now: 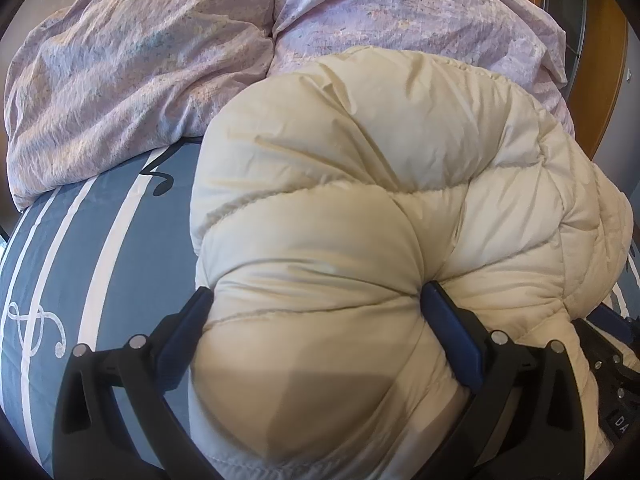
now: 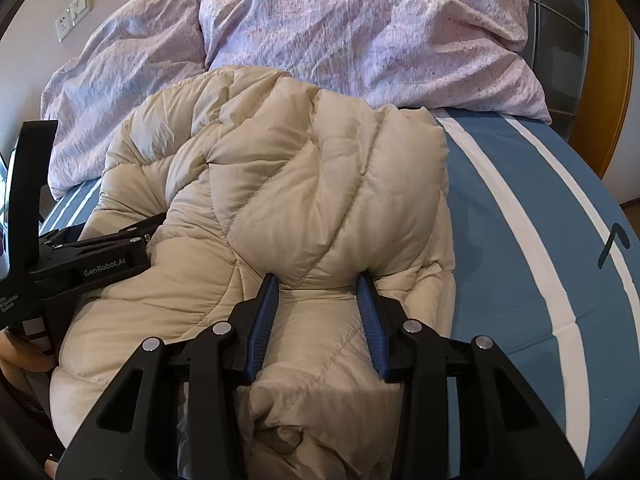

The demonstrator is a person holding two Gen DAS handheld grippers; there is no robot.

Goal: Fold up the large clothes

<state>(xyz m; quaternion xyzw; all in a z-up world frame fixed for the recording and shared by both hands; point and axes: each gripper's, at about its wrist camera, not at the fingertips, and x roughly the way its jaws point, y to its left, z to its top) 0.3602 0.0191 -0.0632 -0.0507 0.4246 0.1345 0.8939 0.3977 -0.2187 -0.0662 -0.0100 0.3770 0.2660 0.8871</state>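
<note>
Though bunched, jacket lengthwise toward pillows

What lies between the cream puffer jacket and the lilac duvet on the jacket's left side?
In the left wrist view, a wedge of the blue striped bedsheet separates the puffer jacket from the duvet; farther back the jacket overlaps the duvet.

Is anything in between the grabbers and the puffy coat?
No. The coat bulges right between the fingers of the left gripper and the right gripper, with nothing in between.
</note>
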